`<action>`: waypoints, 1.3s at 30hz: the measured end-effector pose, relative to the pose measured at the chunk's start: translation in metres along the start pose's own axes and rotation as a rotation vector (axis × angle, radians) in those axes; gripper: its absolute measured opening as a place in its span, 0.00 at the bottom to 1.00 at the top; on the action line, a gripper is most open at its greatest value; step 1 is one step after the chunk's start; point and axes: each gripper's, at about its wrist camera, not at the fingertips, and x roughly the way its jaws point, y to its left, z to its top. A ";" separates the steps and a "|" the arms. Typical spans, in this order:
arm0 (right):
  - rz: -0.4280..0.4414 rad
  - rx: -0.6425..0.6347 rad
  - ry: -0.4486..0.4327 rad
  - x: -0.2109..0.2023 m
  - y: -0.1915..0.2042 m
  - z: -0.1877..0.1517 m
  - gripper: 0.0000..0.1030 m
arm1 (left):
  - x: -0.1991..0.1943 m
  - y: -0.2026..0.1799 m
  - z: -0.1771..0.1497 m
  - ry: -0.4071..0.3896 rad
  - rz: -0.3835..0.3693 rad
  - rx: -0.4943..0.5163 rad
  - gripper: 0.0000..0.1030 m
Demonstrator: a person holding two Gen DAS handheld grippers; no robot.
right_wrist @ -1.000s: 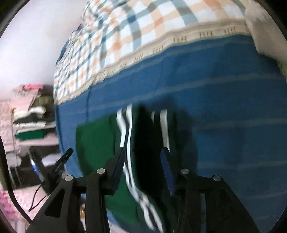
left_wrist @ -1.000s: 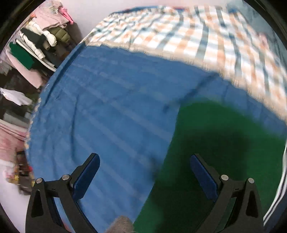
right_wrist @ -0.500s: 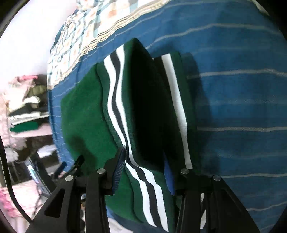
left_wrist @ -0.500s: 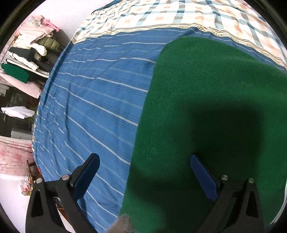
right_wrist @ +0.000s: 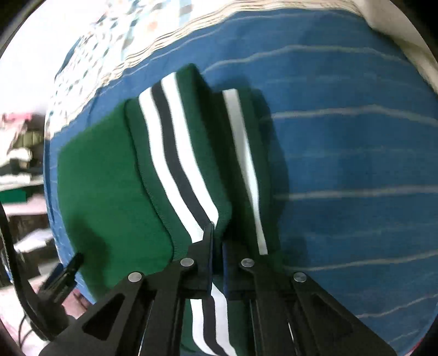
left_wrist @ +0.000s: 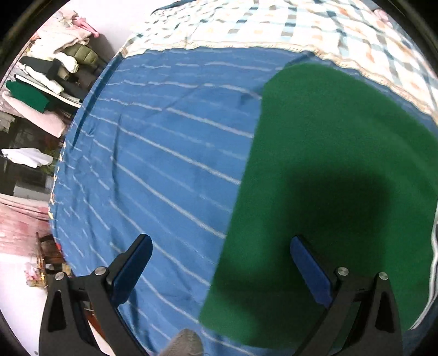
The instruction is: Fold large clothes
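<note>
1. Now the right gripper [right_wrist: 216,246] is seen closed down on the striped hem [right_wrist: 175,164] of the green garment [right_wrist: 104,175]; half a second ago its jaws were set apart on either side of that ribbed band, so a grasp has just been made.
2. The left gripper [left_wrist: 219,263] is held wide open over the garment's plain green panel [left_wrist: 328,169], nothing between its fingers; this is unchanged across the earlier frames.
3. The garment is laid flat on the blue striped sheet [left_wrist: 164,153], just below the checked blanket [left_wrist: 301,24]. A pile of clothes [left_wrist: 49,71] is noted off the bed's side.
4. Judgement: with the hem pinched, the next fold can probably be started; a left-side grasp is not yet made, so the fold may be carried unevenly.
</note>
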 end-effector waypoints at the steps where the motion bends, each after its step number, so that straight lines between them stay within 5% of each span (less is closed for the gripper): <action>1: 0.005 -0.009 0.007 -0.002 0.002 0.002 0.07 | 0.005 0.002 -0.001 0.016 -0.015 -0.011 1.00; 7: -0.003 -0.049 0.019 -0.019 0.004 0.000 0.16 | 0.009 0.002 -0.001 0.014 -0.022 -0.006 1.00; 10: 0.001 -0.054 0.013 -0.027 0.006 -0.003 0.38 | 0.009 -0.003 -0.001 0.012 -0.027 0.003 1.00; 16: 0.080 -0.010 0.101 -0.024 0.003 -0.032 0.41 | 0.011 -0.002 -0.002 0.015 -0.030 0.006 1.00; 21: 0.066 -0.044 0.201 0.002 0.007 -0.045 0.38 | 0.014 -0.002 -0.001 0.023 -0.036 0.000 1.00; 23: -0.044 -0.108 0.184 0.009 0.015 -0.046 0.14 | 0.014 -0.001 -0.001 0.028 -0.054 -0.003 1.00; 24: -0.068 -0.102 0.167 0.012 0.013 -0.047 0.11 | 0.013 0.002 0.000 0.037 -0.066 -0.004 1.00; 31: -0.054 -0.085 0.137 0.000 0.009 -0.052 0.13 | -0.008 0.052 0.010 -0.037 -0.179 -0.097 1.00; 32: -0.016 -0.071 0.126 -0.007 0.007 -0.049 0.21 | -0.006 0.061 0.013 -0.056 -0.221 -0.122 1.00; 35: 0.103 -0.044 0.035 -0.028 -0.004 -0.036 0.85 | 0.018 0.072 0.025 -0.035 -0.397 -0.149 1.00; 39: 0.214 -0.025 0.025 -0.013 -0.033 -0.013 0.88 | 0.058 0.060 0.039 0.003 -0.642 -0.124 1.00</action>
